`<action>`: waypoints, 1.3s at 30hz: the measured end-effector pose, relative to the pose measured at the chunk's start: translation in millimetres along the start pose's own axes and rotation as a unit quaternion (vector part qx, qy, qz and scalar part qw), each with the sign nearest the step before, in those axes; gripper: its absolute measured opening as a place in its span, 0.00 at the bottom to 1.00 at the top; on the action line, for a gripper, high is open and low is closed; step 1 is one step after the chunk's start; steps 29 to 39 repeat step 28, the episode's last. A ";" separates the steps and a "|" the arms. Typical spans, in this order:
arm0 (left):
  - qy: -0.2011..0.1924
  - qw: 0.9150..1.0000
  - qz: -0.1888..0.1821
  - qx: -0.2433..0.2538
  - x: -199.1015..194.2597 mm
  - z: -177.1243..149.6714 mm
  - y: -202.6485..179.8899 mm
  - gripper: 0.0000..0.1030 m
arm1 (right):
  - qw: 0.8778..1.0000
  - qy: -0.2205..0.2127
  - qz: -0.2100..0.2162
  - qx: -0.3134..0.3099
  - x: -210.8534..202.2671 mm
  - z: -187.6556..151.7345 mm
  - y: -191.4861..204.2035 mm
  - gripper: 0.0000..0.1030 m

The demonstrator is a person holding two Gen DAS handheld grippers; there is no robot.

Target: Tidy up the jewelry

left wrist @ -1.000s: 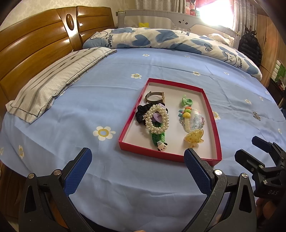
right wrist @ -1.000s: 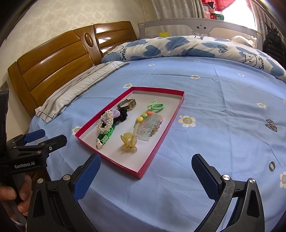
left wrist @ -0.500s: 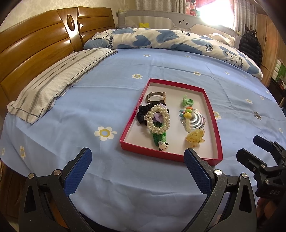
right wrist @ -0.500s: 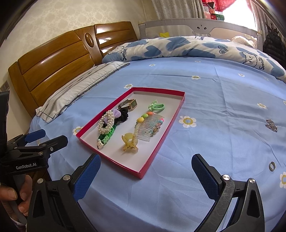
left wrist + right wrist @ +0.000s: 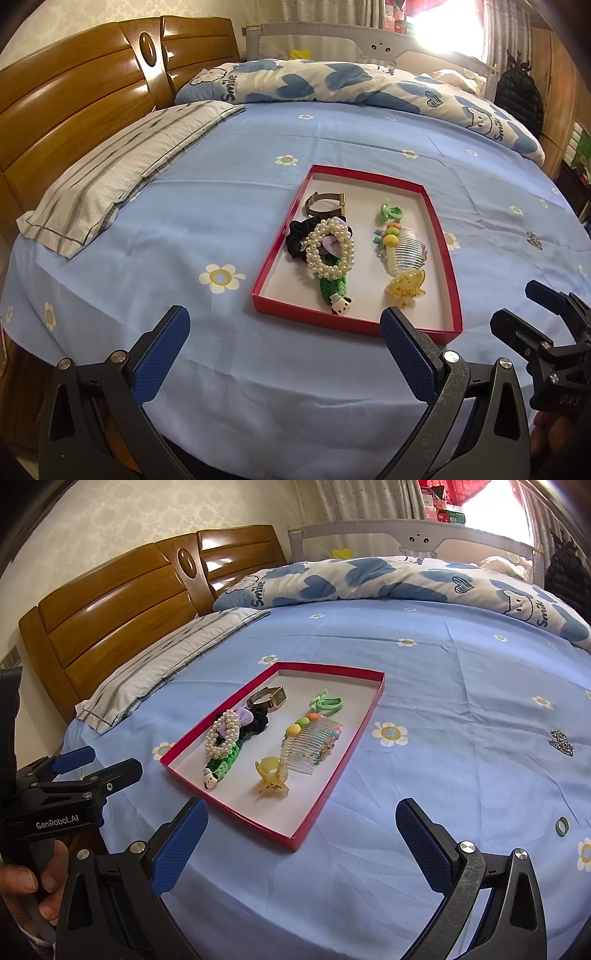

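A red tray [image 5: 314, 314] [image 5: 341, 764] lies on the blue bed sheet. It holds a watch [image 5: 321, 212], a black scrunchie [image 5: 297, 238], a pearl bracelet [image 5: 314, 254] [image 5: 212, 738], a green braided tie [image 5: 332, 286], a green hair tie [image 5: 389, 213], a beaded comb [image 5: 404, 254] [image 5: 310, 746] and a yellow claw clip [image 5: 404, 288] [image 5: 271, 779]. On the sheet to the tray's right rest a rhinestone crown [image 5: 561, 742] and a ring [image 5: 561, 826]. My left gripper [image 5: 284, 350] hovers open before the tray's near edge. My right gripper [image 5: 301, 840] is open and empty by the tray's near right corner.
A striped pillow [image 5: 122, 181] and a wooden headboard [image 5: 74, 114] stand on the left. A rolled blue-heart quilt [image 5: 332, 85] crosses the back of the bed. Bare sheet surrounds the tray. A hand [image 5: 22, 886] grips the left gripper's handle.
Both grippers drift only slightly and stay open. Nothing in the tray or on the sheet has moved.
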State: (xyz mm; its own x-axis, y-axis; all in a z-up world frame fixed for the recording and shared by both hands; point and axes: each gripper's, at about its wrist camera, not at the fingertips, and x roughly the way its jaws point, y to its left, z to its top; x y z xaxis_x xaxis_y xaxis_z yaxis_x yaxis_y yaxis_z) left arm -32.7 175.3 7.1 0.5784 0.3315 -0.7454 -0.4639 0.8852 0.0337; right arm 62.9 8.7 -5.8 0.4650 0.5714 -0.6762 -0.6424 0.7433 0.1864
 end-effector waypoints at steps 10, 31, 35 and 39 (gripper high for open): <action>0.002 1.000 -0.001 0.004 1.1 1.2 -1.5 1.00 | 1.000 0.000 0.001 0.001 -0.1 0.6 -0.4 1.00; 0.015 1.000 -0.008 0.014 15.5 8.2 -16.1 1.00 | 1.000 0.010 0.008 0.022 9.7 1.9 -20.1 1.00; 0.015 1.000 -0.008 0.014 15.5 8.2 -16.1 1.00 | 1.000 0.010 0.008 0.022 9.7 1.9 -20.1 1.00; 0.015 1.000 -0.008 0.014 15.5 8.2 -16.1 1.00 | 1.000 0.010 0.008 0.022 9.7 1.9 -20.1 1.00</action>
